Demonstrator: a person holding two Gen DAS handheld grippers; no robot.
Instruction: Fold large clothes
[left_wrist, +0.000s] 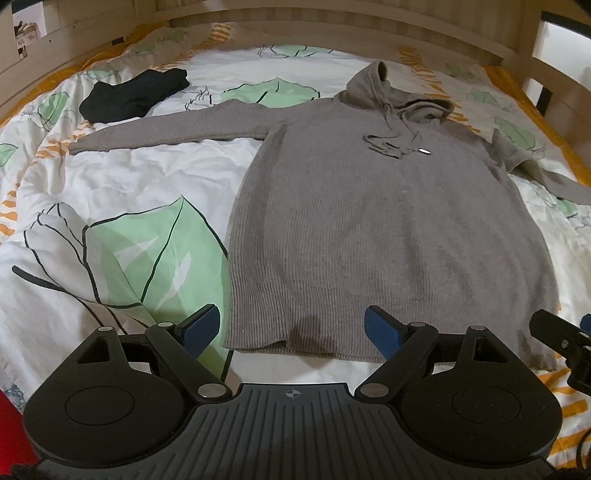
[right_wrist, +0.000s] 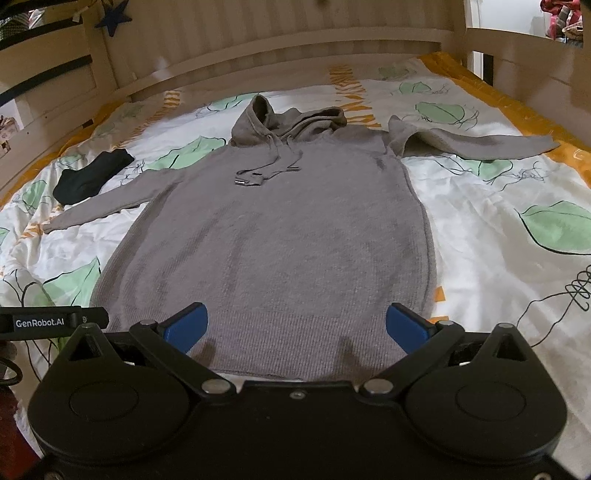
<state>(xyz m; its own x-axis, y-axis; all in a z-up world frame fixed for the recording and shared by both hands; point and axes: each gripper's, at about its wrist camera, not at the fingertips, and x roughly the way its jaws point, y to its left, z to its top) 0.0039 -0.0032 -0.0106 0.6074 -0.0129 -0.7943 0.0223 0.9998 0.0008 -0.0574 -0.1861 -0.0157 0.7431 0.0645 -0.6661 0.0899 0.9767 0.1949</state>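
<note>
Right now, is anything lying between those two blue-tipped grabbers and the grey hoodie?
Nothing visible. The left gripper and right gripper hang open just above the grey hoodie's hem; the black garment lies far off beside one sleeve.

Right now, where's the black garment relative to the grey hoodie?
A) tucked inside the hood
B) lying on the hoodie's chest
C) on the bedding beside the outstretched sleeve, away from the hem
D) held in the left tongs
C: the black garment lies bunched on the leaf-print bedding, just past the outstretched sleeve of the grey hoodie, nowhere near either tongs.
</note>
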